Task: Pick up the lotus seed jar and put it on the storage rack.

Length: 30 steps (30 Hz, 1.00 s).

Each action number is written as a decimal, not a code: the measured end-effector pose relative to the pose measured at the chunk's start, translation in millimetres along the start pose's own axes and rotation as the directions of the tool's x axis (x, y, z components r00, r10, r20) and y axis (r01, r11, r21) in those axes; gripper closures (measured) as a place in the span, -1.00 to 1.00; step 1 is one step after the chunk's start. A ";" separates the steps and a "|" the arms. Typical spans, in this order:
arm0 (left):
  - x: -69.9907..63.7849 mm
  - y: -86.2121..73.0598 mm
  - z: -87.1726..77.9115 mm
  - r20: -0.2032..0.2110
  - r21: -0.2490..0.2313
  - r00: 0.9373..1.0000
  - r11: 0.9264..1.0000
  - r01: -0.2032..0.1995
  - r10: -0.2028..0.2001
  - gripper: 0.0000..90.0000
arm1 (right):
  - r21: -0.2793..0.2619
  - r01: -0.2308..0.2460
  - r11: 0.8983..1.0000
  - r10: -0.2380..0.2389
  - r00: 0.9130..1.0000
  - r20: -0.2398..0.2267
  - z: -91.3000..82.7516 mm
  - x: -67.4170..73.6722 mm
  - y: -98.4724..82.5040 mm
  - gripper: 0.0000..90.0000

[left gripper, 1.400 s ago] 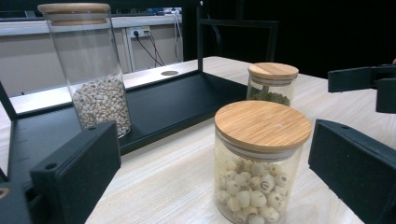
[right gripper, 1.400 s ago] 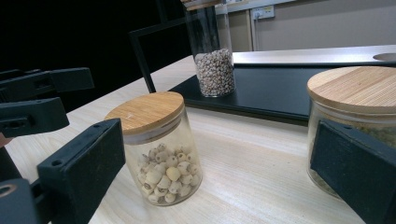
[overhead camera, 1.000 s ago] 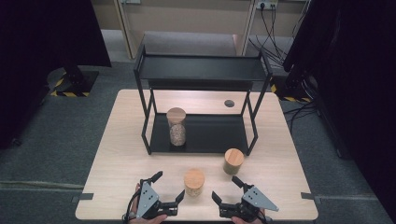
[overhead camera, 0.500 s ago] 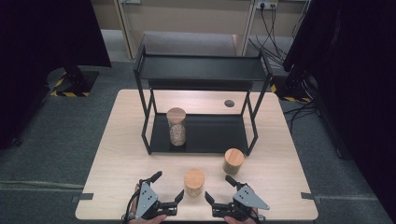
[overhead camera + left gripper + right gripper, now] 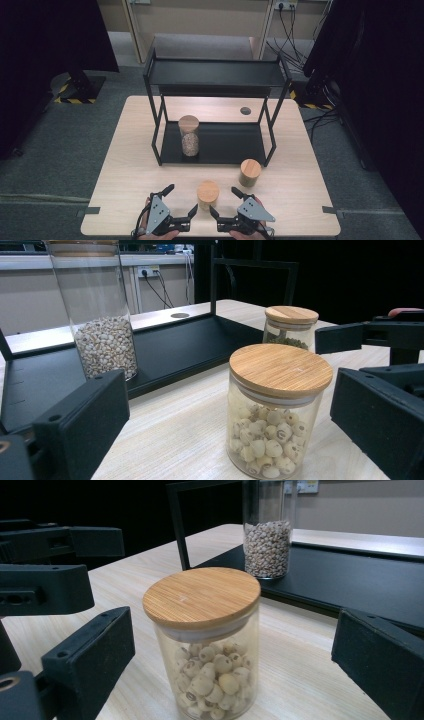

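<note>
Grey carpet surrounded a pale wooden table (image 5: 140,165) that carried a black two-tier rack (image 5: 215,75), with a tall jar of grain (image 5: 189,136) on its lower shelf and a small green-filled jar (image 5: 249,172) just right of the rack's near right leg. Near the front edge stood the short jar of pale round seeds (image 5: 208,194) under a bamboo lid. The left gripper (image 5: 181,211) and right gripper (image 5: 223,201) flanked it, both wide open and holding nothing. This looked like the approach step; next, one gripper would need to centre on the jar and close gently on the glass.
</note>
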<state>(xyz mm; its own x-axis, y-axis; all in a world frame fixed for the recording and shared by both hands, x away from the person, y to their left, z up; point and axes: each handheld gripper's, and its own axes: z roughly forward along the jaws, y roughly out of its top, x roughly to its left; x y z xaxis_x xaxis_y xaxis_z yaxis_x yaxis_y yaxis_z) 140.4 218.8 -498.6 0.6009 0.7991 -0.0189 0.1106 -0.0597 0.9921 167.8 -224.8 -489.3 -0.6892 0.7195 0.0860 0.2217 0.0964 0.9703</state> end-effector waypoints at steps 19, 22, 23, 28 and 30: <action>2.2 0.8 -2.1 -0.018 -0.012 1.000 1.000 0.017 -0.017 -0.96 | 0.048 0.040 0.998 -0.040 0.999 0.004 25.1 9.5 8.9 -0.90; 2.6 1.0 -2.2 -0.022 -0.011 1.000 1.000 0.016 -0.017 -0.96 | 0.053 0.042 0.998 -0.043 0.999 0.006 28.0 10.2 9.7 -0.88; 2.5 1.0 -2.2 -0.022 -0.011 1.000 1.000 0.016 -0.017 -0.96 | 0.054 0.045 0.998 -0.046 0.999 0.006 28.9 10.6 9.9 -0.87; 3.0 1.1 -2.0 -0.021 -0.010 1.000 1.000 0.019 -0.020 -0.96 | 0.069 0.052 0.996 -0.053 0.998 0.014 33.2 12.6 12.6 -0.82; 3.2 1.0 -1.9 -0.022 -0.009 1.000 1.000 0.021 -0.021 -0.96 | 0.070 0.056 0.996 -0.057 0.998 0.013 34.6 12.8 12.9 -0.79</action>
<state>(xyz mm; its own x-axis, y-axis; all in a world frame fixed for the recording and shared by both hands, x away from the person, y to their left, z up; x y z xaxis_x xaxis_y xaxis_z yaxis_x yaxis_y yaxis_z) 140.9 222.4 -497.4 0.5805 0.8134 -0.0373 0.1158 -0.0371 0.9926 185.7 -190.6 -483.5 -0.6915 0.7218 0.0278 0.2307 0.1842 0.9554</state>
